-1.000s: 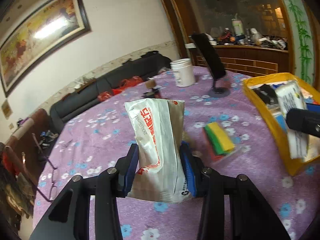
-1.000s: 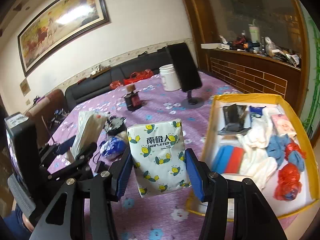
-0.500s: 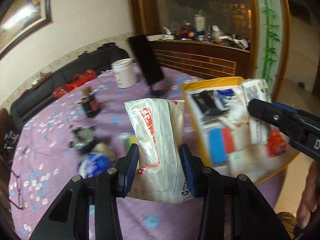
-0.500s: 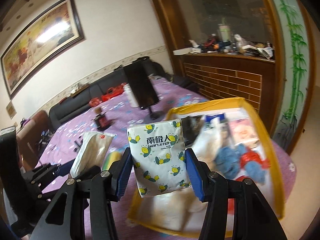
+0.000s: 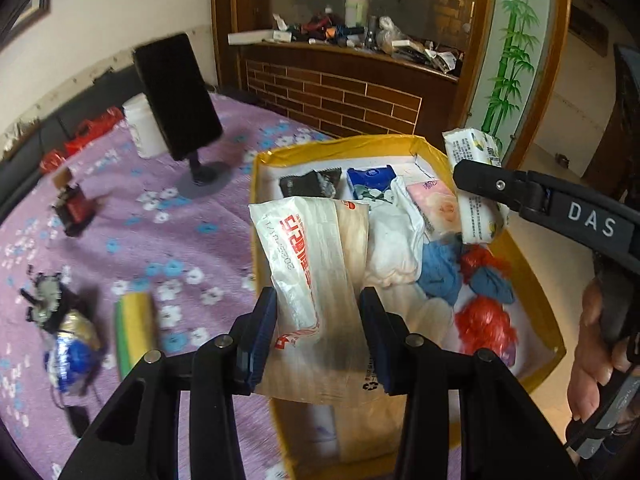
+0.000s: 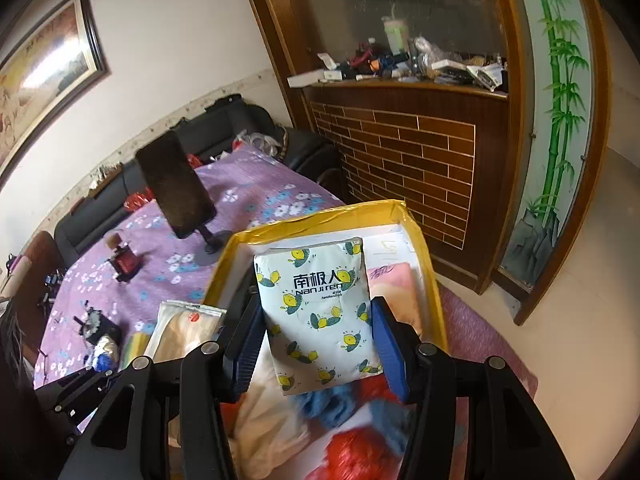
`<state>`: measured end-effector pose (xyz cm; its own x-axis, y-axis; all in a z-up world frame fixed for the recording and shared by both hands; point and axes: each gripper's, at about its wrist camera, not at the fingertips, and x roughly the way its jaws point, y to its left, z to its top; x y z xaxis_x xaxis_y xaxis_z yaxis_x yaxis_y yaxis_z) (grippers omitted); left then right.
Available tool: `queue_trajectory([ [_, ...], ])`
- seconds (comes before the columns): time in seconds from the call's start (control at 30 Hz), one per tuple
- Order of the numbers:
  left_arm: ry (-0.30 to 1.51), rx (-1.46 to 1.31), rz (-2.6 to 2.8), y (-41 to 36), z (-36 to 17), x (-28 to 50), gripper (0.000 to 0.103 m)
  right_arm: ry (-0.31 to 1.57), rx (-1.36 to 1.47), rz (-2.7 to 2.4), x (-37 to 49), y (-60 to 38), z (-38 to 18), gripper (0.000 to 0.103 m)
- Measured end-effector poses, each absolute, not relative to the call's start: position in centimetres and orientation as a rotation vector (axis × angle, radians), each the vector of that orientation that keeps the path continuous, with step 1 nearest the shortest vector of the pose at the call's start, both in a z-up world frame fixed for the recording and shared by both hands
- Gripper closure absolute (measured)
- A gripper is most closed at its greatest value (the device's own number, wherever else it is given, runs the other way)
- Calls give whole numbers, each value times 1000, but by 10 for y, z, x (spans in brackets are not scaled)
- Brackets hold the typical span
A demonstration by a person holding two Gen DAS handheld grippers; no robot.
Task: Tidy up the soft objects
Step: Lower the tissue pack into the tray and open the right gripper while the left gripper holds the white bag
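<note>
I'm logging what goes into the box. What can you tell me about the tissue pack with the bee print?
The tissue pack is a soft, white plastic-wrapped packet printed with yellow-and-black bees and dark lettering reading "NanJiren". It stands upright, clamped at its lower sides between the blue-padded fingers of the right gripper. It hangs above the yellow box, over blue and red items, touching nothing else visible. The left wrist view shows small print on another face.

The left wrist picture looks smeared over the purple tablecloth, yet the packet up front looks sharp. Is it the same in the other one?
Left wrist view: the tablecloth and the clutter on it streak with motion blur, while the white packet clamped in the left gripper stays crisp. Right wrist view: similar, the bee-print tissue pack is sharp, the cloths beneath smear; both views bulge at the edges.
</note>
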<state>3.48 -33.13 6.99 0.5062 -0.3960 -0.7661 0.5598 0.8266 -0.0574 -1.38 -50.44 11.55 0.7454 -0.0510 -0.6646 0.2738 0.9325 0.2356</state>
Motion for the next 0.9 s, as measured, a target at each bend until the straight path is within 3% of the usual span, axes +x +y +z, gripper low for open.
queue_trajectory([
  [0.53,947,227,-592,-358,43,51,62,866,324,-218,51,-531,78,46],
  [0.9,915,231,-605,-356,51,41,59,794,261,-216,30,-518,102,44],
])
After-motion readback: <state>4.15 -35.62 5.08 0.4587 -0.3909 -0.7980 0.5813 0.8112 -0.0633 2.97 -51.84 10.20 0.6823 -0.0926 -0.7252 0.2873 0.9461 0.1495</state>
